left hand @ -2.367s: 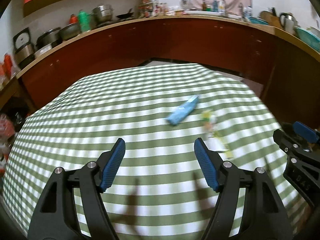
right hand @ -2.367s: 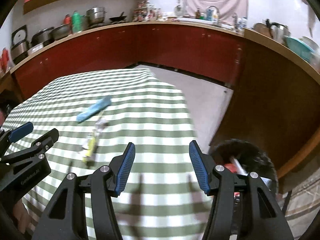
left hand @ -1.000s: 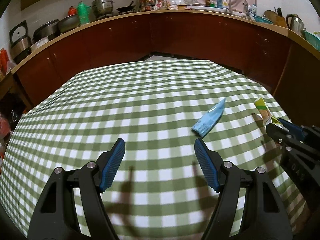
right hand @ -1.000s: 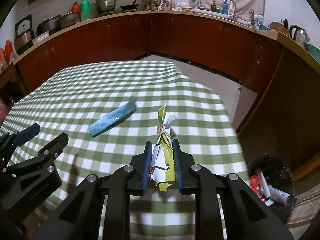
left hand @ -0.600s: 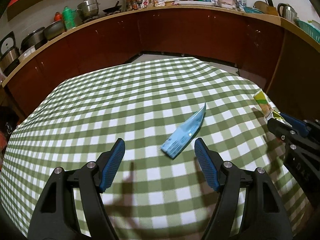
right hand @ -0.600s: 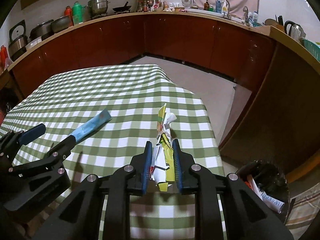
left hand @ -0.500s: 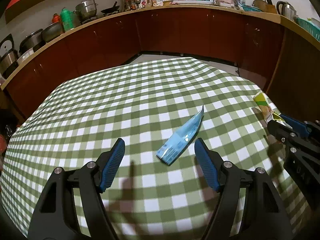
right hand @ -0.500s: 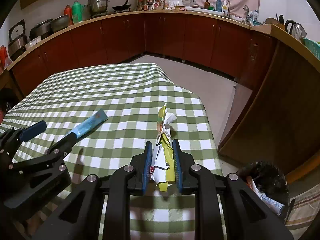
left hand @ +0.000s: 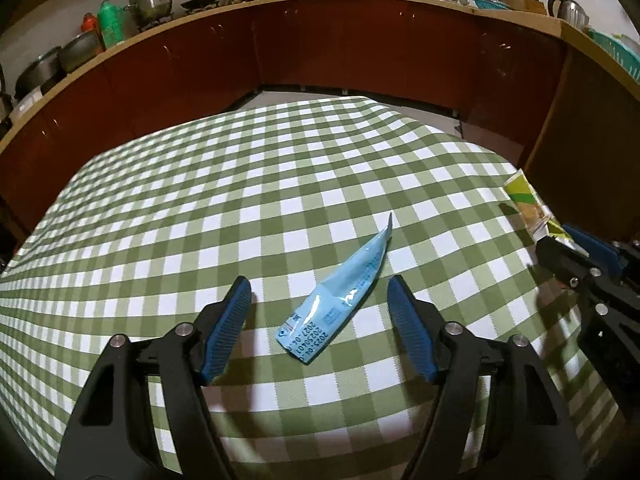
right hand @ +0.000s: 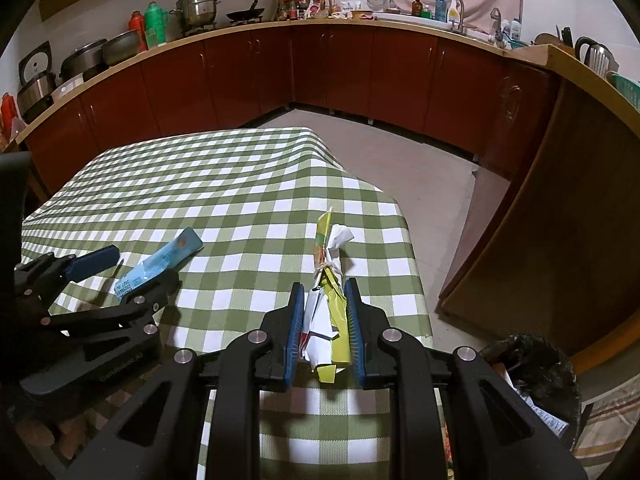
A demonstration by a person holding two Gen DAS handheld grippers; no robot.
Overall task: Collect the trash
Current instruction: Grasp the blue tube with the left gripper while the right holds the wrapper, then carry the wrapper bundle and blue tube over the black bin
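A flat light-blue wrapper [left hand: 340, 296] lies on the green checked tablecloth [left hand: 224, 208], between the fingers of my open left gripper [left hand: 320, 322], which hovers just over it. It also shows in the right wrist view [right hand: 160, 262]. My right gripper [right hand: 325, 312] is shut on a crumpled yellow-and-white wrapper [right hand: 328, 292] and holds it above the table's right edge. That wrapper's tip shows at the right in the left wrist view [left hand: 528, 204]. A black-lined trash bin [right hand: 536, 376] with litter in it stands on the floor at lower right.
Dark red kitchen cabinets [right hand: 360, 72] with a cluttered counter curve around the table. Tiled floor [right hand: 420, 184] lies between the table's right edge and the cabinets. The left gripper's body [right hand: 80, 320] sits at the right gripper's left side.
My left gripper has moved forward and down, so the blue wrapper now lies between its open fingers. My right gripper stays shut on the yellow-and-white wrapper and has drifted slightly.
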